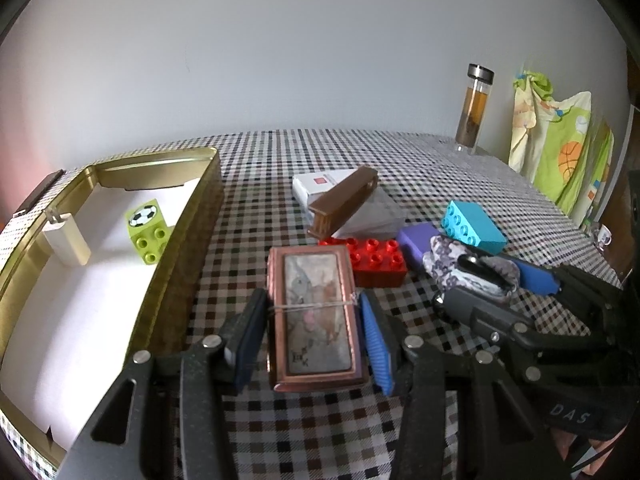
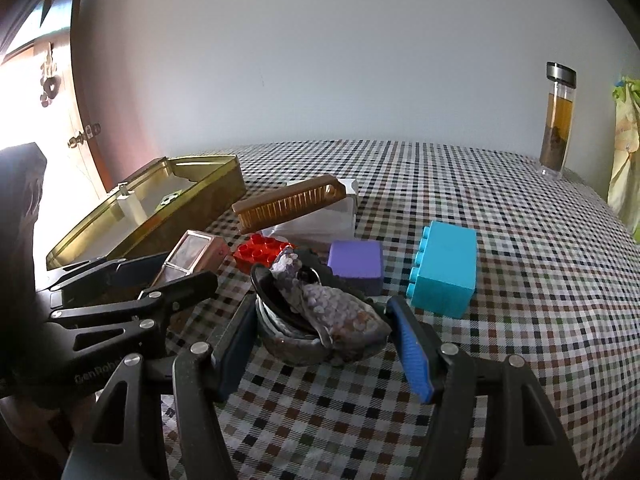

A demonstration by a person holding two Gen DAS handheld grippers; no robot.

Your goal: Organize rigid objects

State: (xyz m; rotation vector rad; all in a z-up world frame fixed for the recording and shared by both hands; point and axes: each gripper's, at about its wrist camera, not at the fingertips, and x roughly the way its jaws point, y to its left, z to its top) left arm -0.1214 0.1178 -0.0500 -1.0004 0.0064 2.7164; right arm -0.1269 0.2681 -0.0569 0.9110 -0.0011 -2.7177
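Fingers of the left hand-held gripper (image 1: 314,338) stand spread either side of a copper-framed box (image 1: 314,316), not yet pinching it. It looks stiff, smooth and possibly glass-fronted, so grip the long metal sides. The right hand-held gripper (image 2: 324,340) straddles a patterned pouch (image 2: 332,312), spread too. Left, on the tabletop (image 1: 320,432), the gold tin (image 1: 188,248) waits.

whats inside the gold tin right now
A green block with a football picture and a white block on white lining. The tin wall hides the near corner.
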